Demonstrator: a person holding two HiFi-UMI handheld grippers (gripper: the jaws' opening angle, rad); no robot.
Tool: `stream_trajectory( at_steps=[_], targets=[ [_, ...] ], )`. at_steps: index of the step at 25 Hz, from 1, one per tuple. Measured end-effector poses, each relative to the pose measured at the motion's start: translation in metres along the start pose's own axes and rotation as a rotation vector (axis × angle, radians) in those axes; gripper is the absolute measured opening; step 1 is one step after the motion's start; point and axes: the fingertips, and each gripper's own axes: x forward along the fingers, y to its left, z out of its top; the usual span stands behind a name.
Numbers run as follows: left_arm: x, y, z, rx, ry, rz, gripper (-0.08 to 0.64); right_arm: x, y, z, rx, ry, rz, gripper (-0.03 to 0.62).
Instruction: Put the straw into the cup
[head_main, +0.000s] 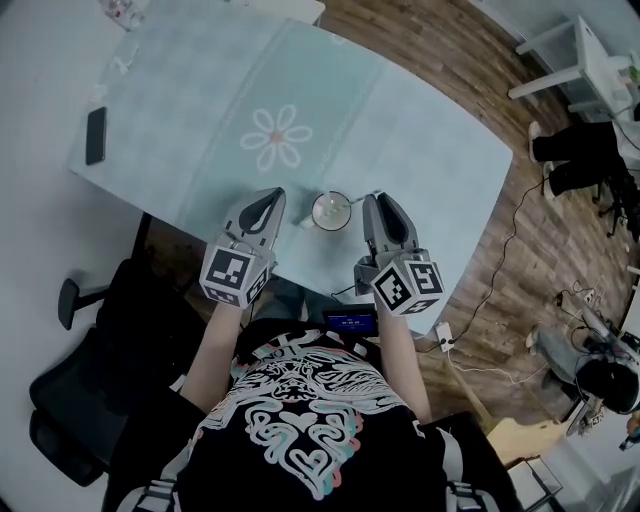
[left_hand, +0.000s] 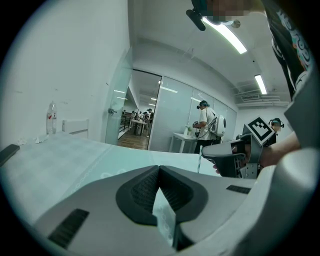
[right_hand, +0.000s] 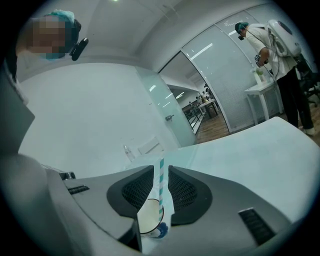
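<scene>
On table, straw standing in cup, just beside right claw

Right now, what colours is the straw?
The straw is striped teal and white; best in the right gripper view.

Head view: above the person, facing steeply down on the table. Left gripper view: low over it, facing across to a glass wall, right gripper close at right. Right gripper view: low, close on the cup. All three share the table.
</scene>
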Motion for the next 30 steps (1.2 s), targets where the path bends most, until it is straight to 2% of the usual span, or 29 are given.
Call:
stream_trajectory(
  at_steps=[8,11,13,18,25,30],
  targets=[
    [0.007,-0.007,0.020,0.016,-0.038,-0.017,0.005,-0.007,0.008,0.014,0.019,-0.045,0.057,0.064],
    [0.010,-0.010,0.026,0.021,-0.049,-0.022,0.005,-0.010,0.007,0.018,0.003,-0.051,0.052,0.063],
    [0.011,-0.014,0.029,0.019,-0.057,-0.026,0.005,-0.013,0.007,0.020,-0.011,-0.054,0.055,0.032],
    [0.014,-0.020,0.042,0.034,-0.081,-0.042,0.005,-0.016,0.014,0.026,-0.028,-0.083,0.078,0.026],
    [0.015,-0.028,0.057,0.049,-0.105,-0.058,0.005,-0.023,0.015,0.024,-0.137,-0.050,0.023,0.025],
    [0.017,-0.035,0.064,0.056,-0.124,-0.066,0.005,-0.031,0.015,0.036,-0.172,-0.078,0.028,0.025]
  ],
)
